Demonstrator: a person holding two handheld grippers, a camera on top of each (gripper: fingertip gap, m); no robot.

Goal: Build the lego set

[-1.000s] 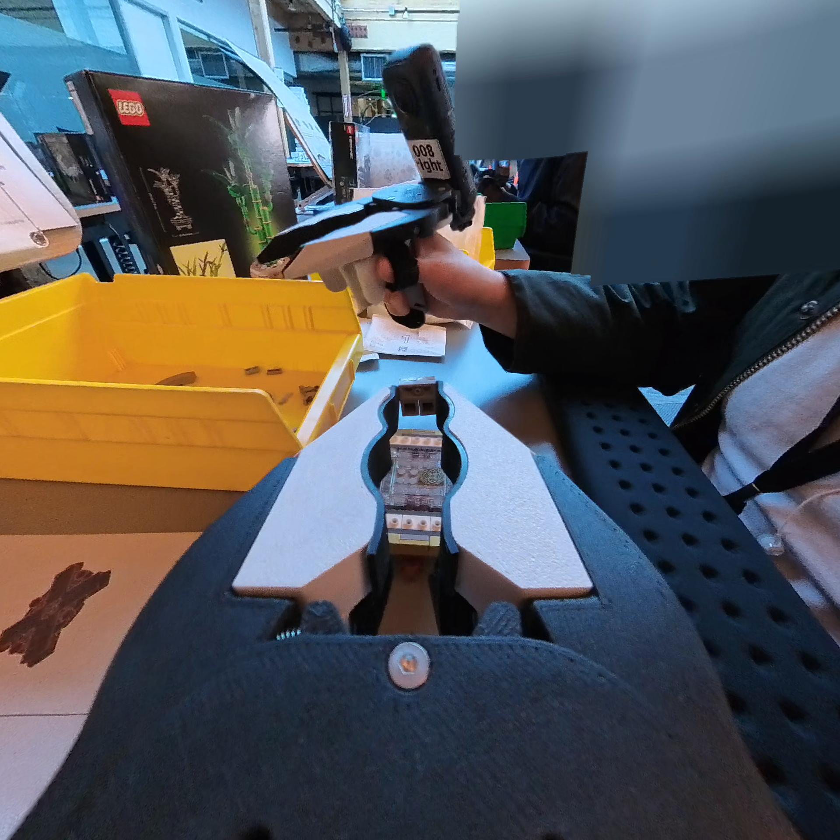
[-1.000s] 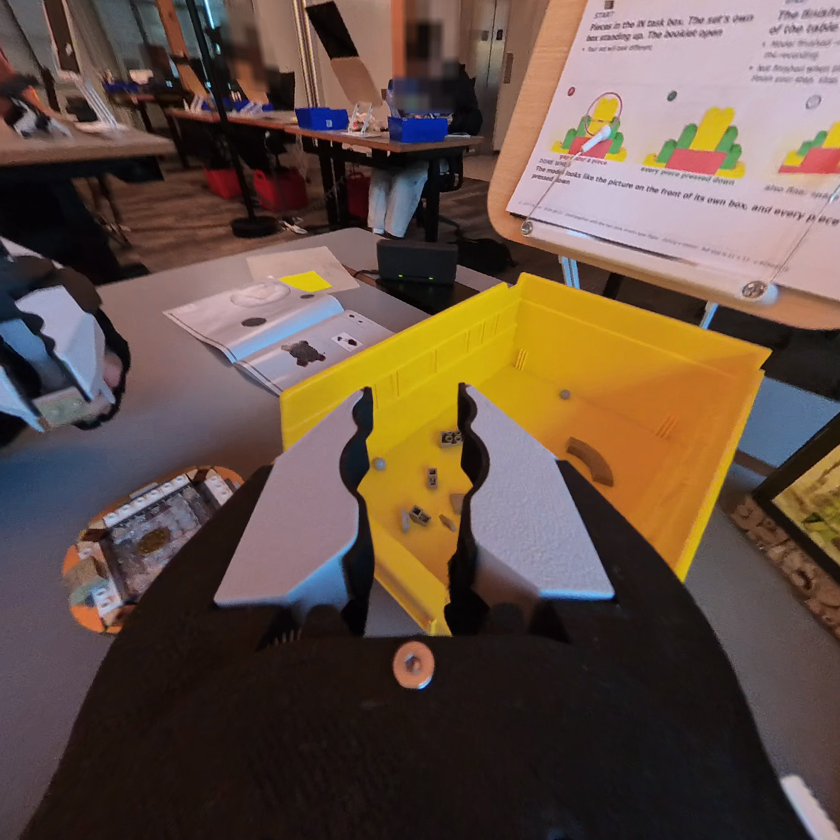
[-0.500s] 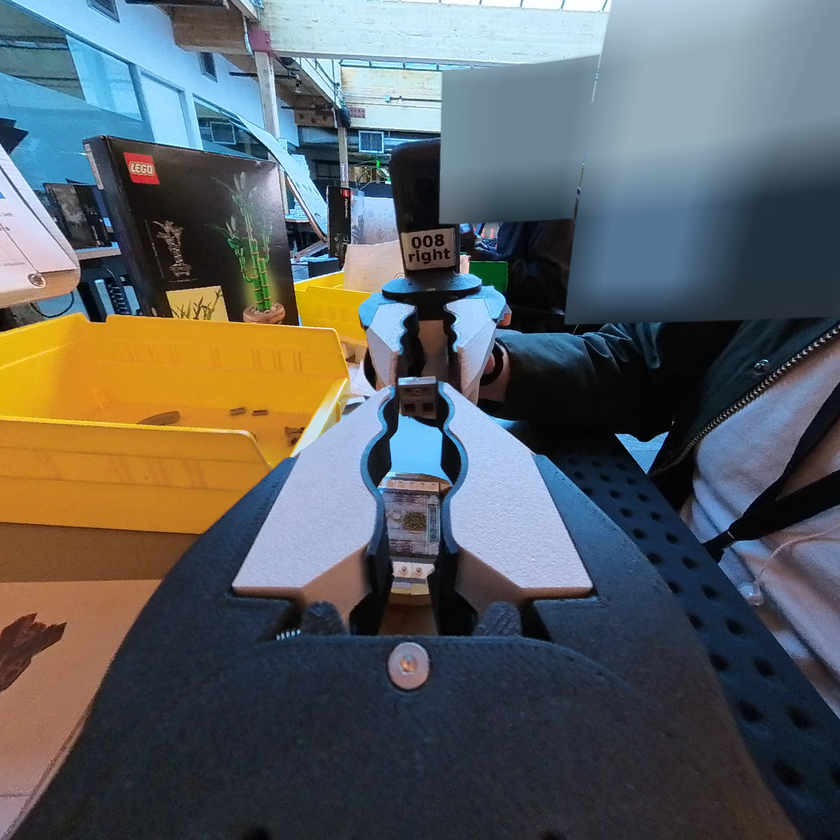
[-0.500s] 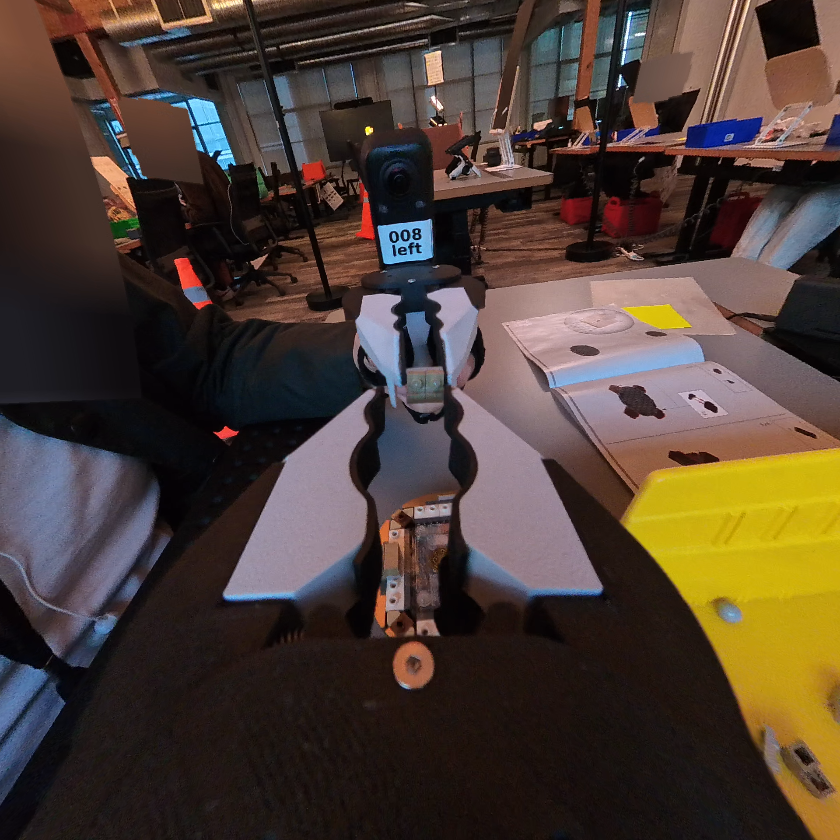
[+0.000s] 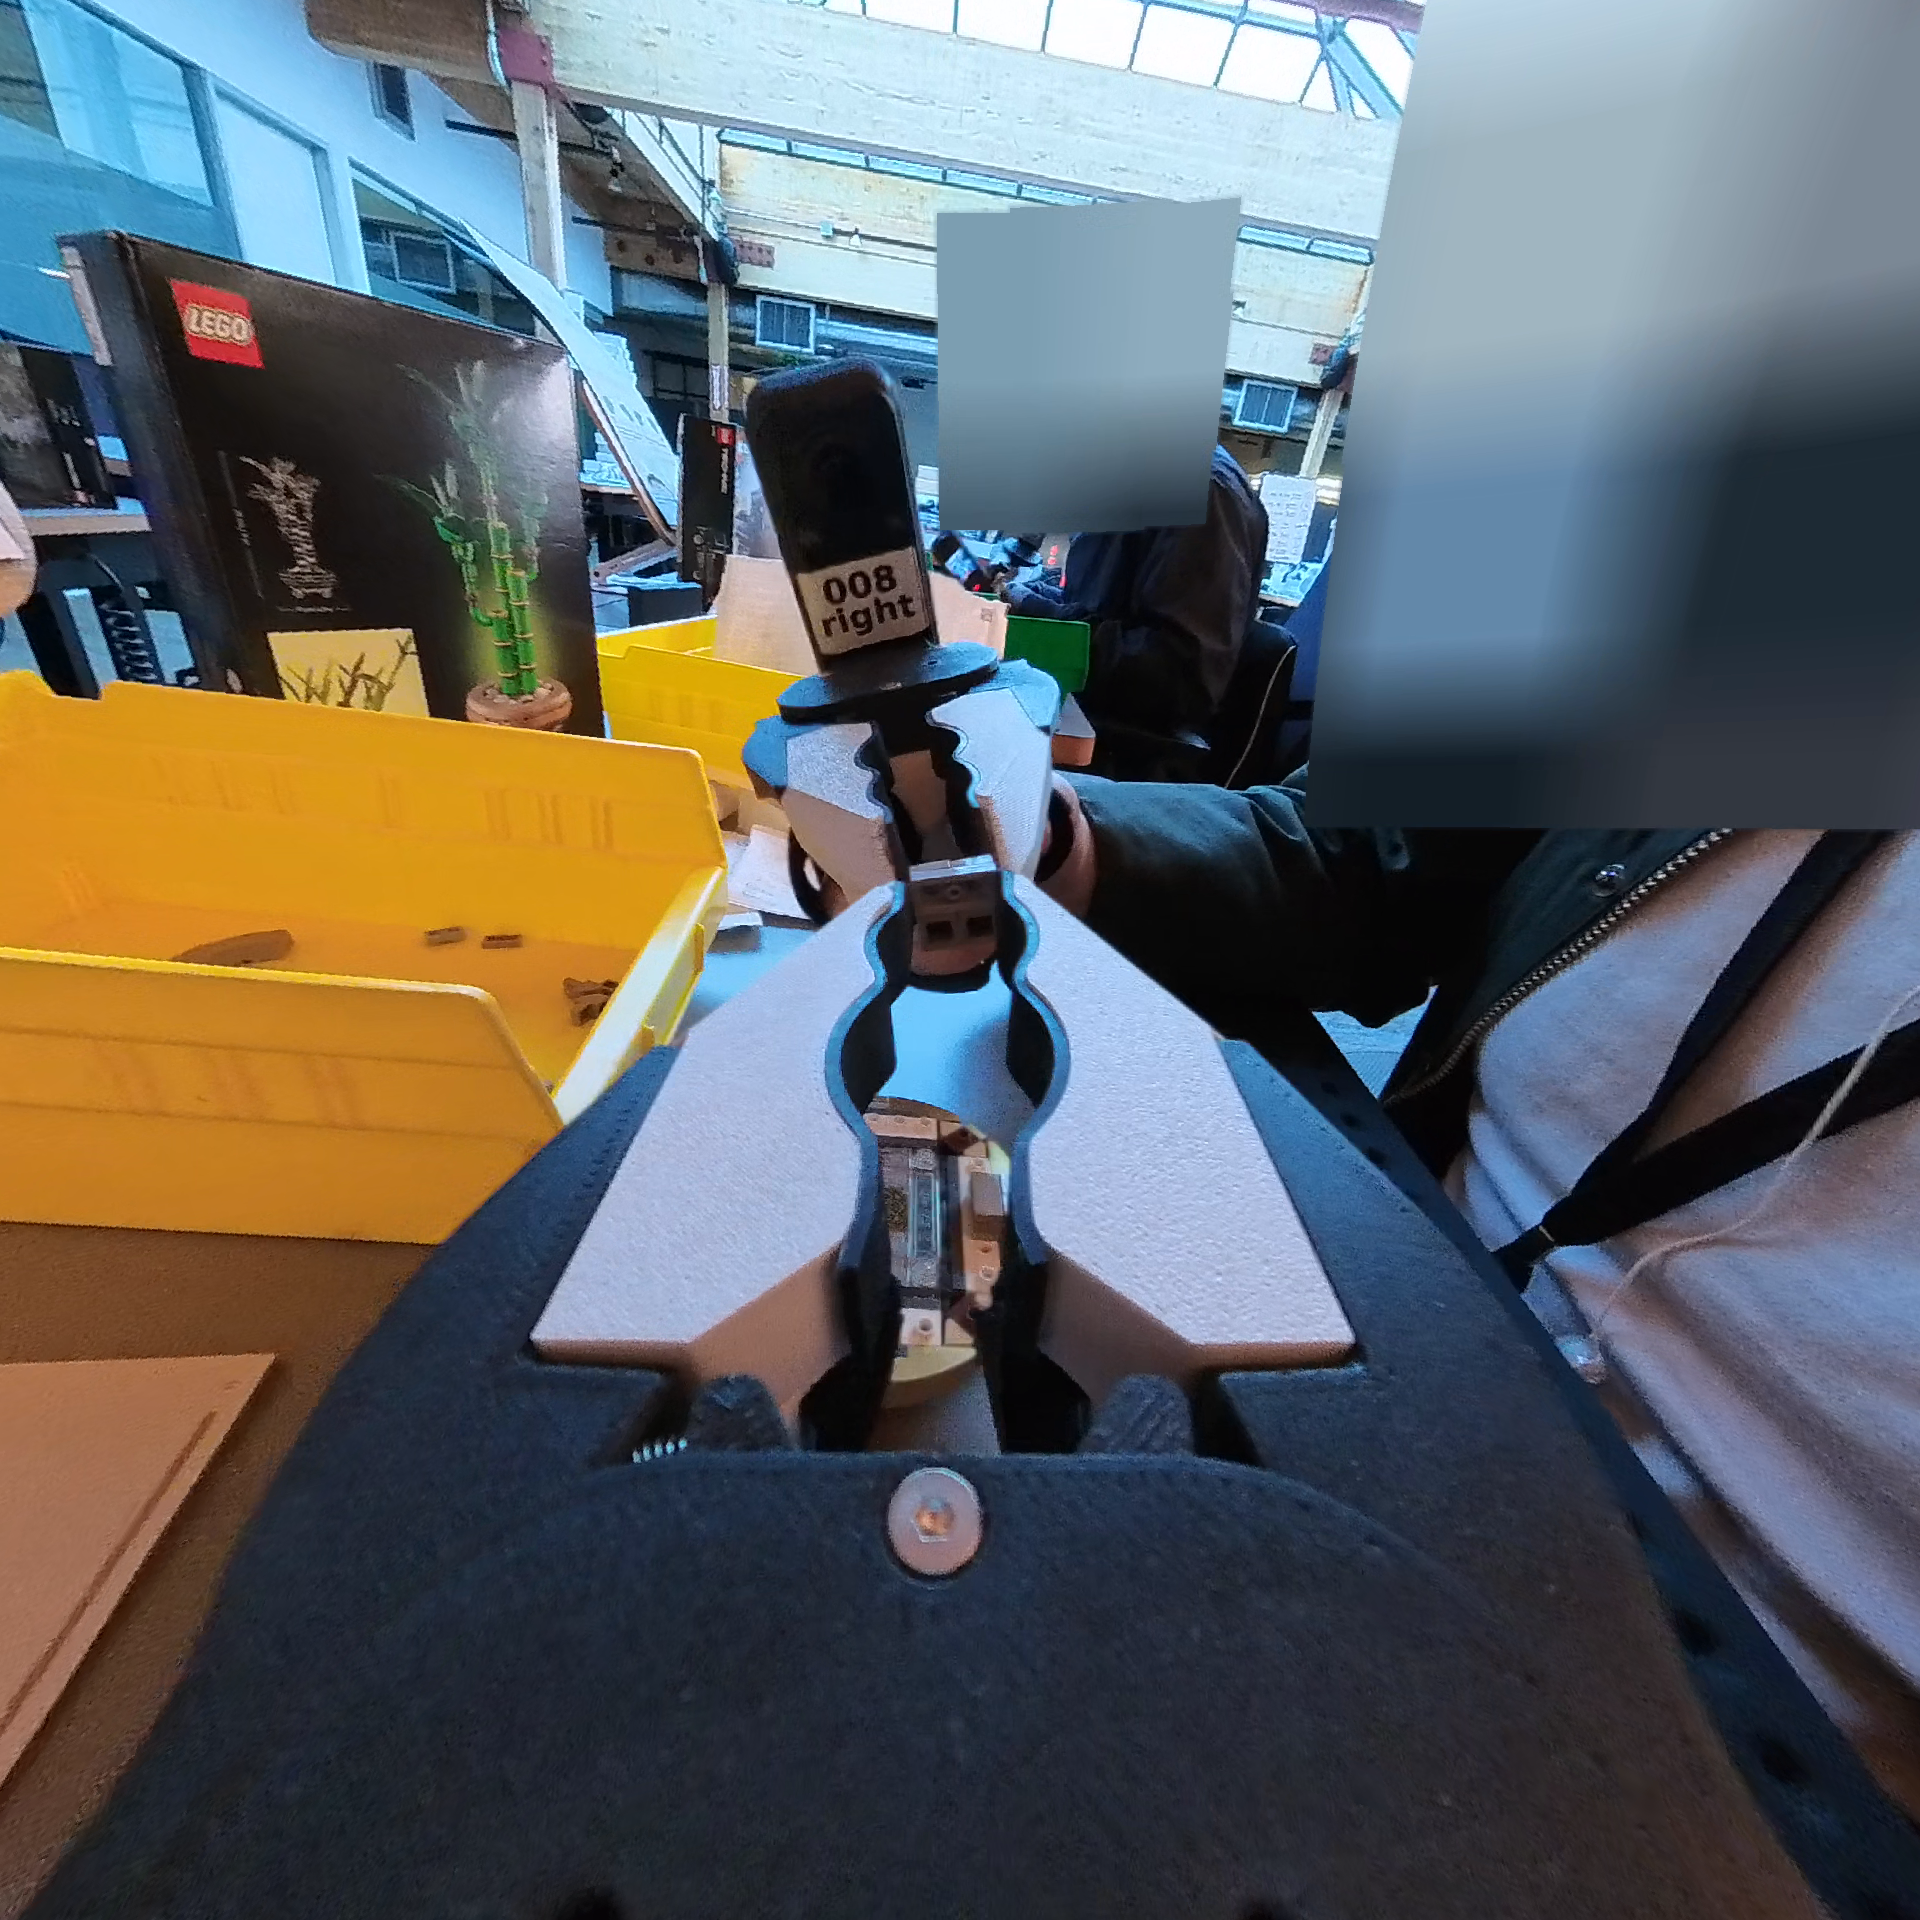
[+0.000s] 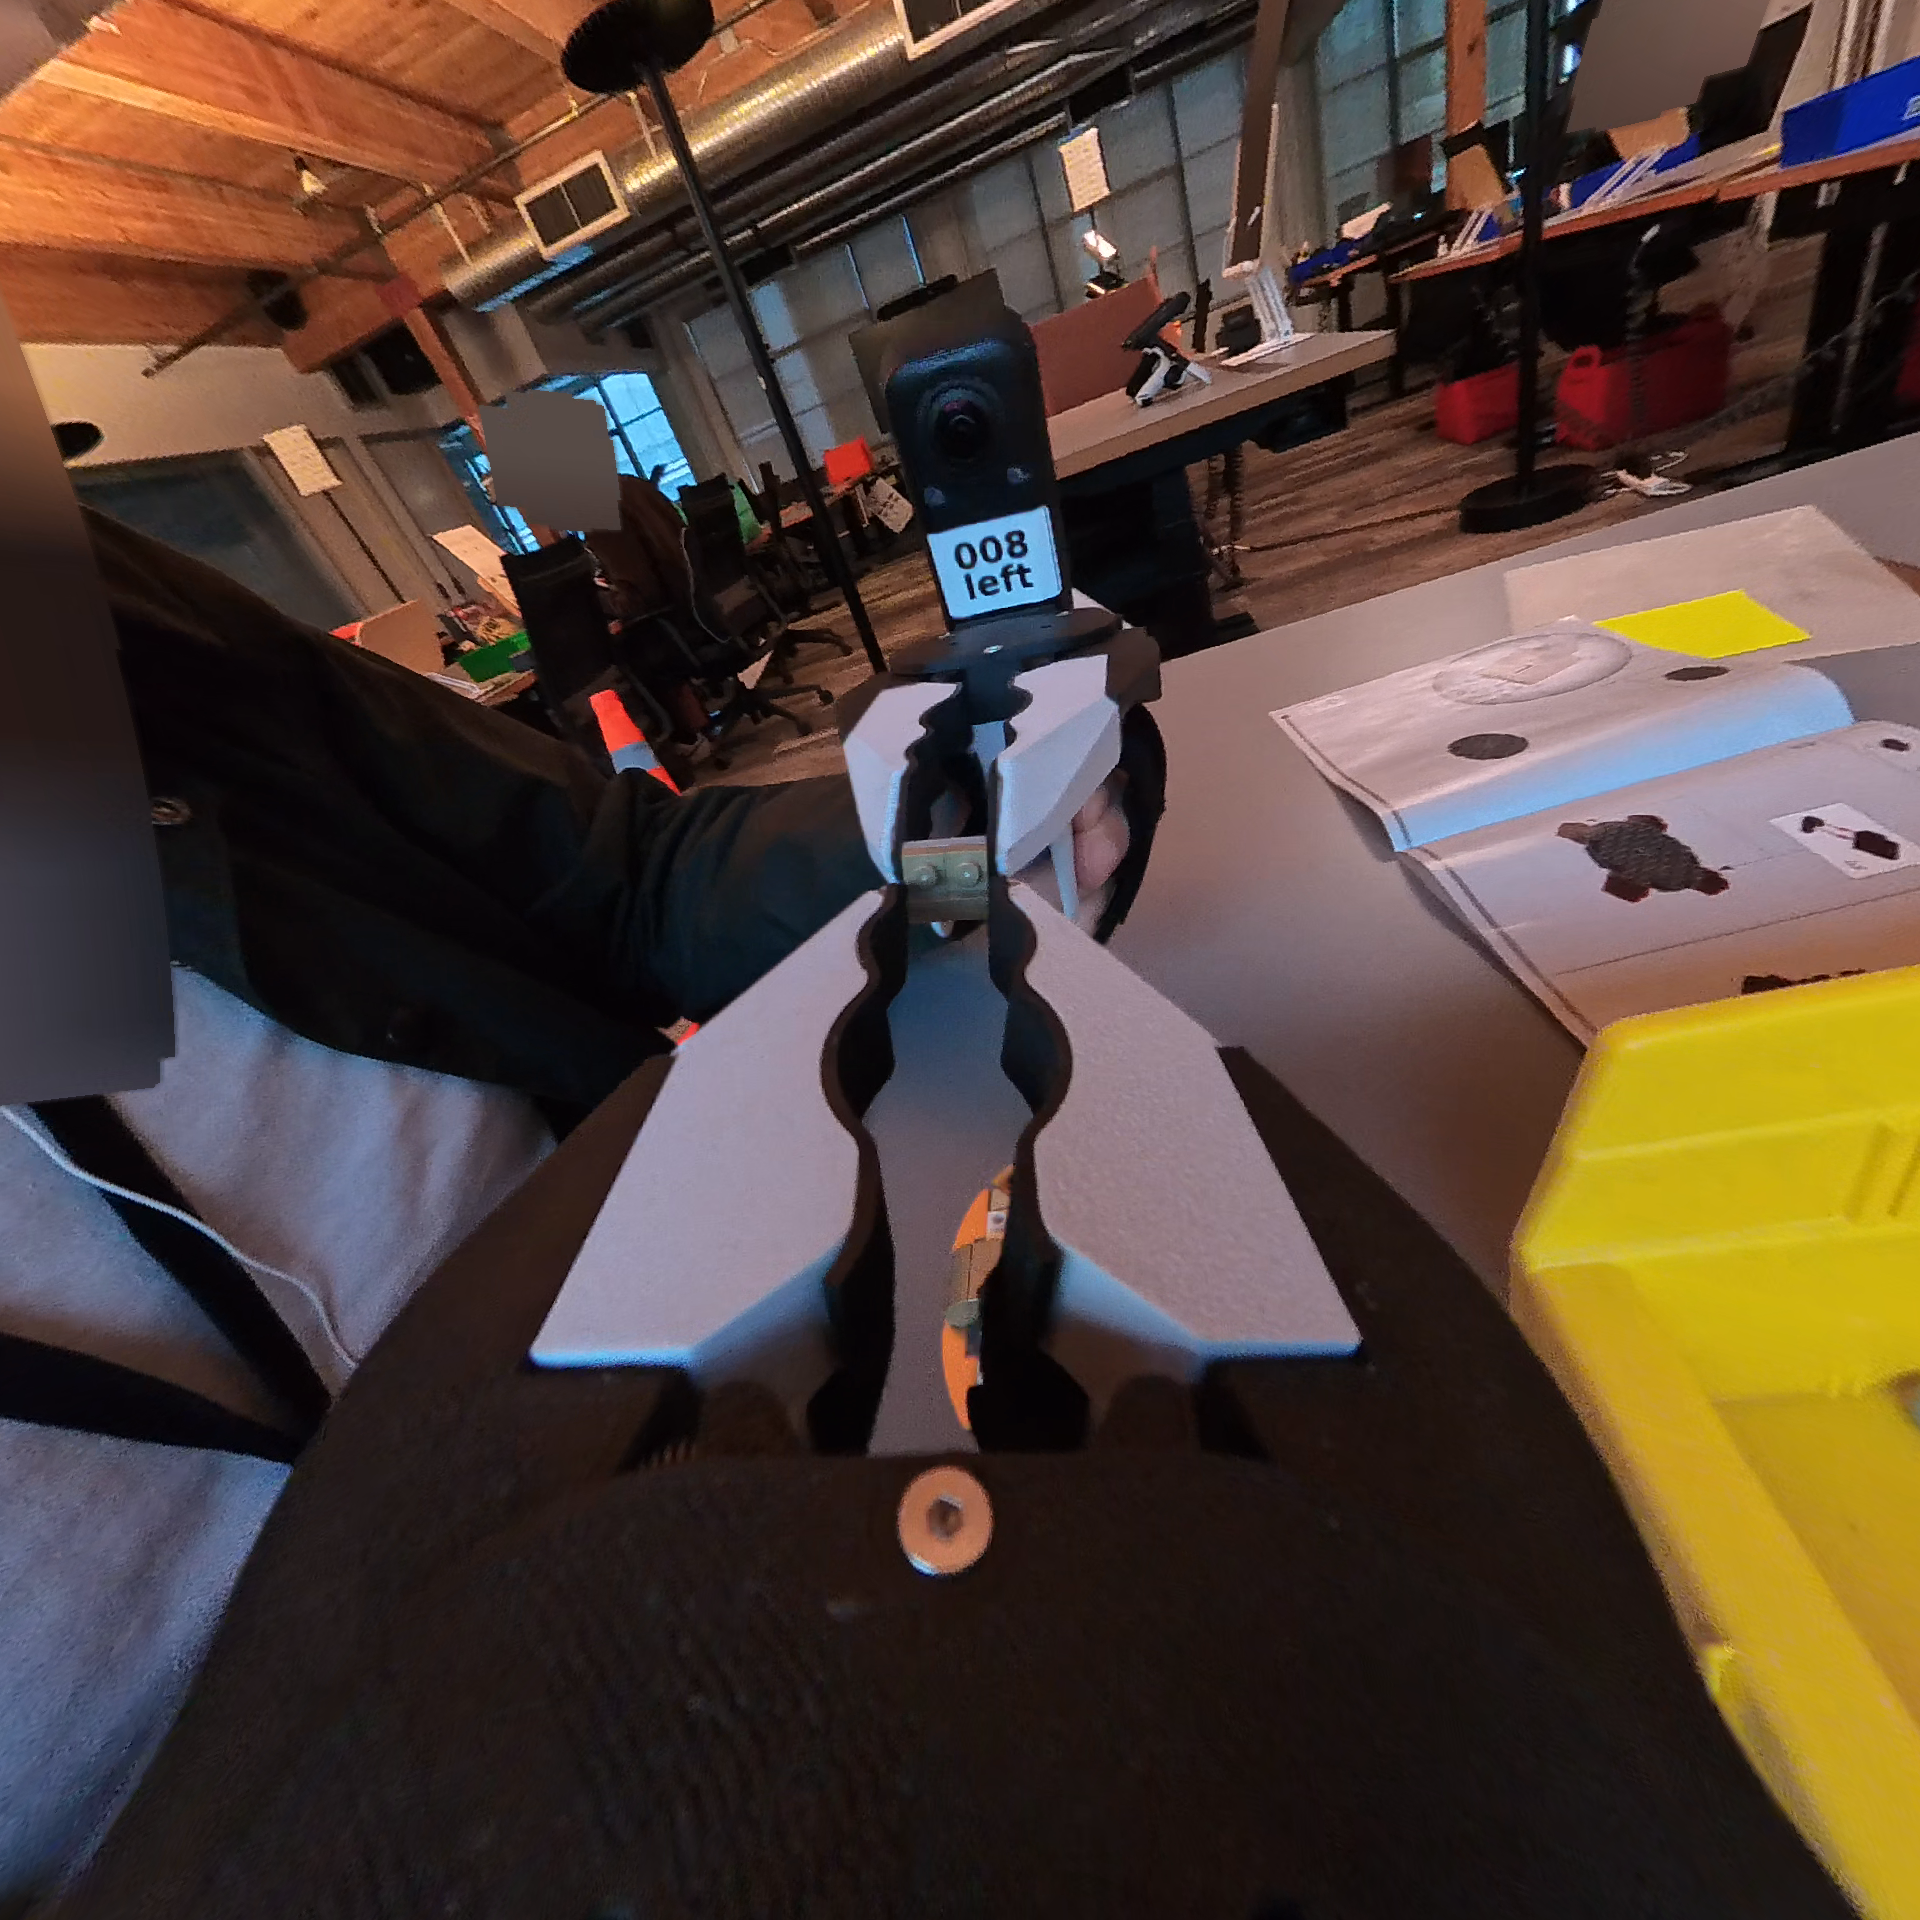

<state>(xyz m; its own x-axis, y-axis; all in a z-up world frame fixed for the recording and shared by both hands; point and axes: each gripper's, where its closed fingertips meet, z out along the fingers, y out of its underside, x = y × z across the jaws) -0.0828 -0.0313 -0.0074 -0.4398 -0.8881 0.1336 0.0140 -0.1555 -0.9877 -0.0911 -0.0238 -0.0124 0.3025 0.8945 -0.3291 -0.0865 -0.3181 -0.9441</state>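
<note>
The left gripper [image 5: 951, 914] was clamped on a small tan two-stud plastic brick [image 5: 948, 918], its long axis crosswise. The right gripper [image 6: 943, 902], tip to tip with it, seemed closed on the same brick [image 6: 943, 875], though contact was unclear. Below sat the round orange-based lego model [image 6: 977, 1262], near the grey table [image 6: 1299, 935]'s front edge.
</note>
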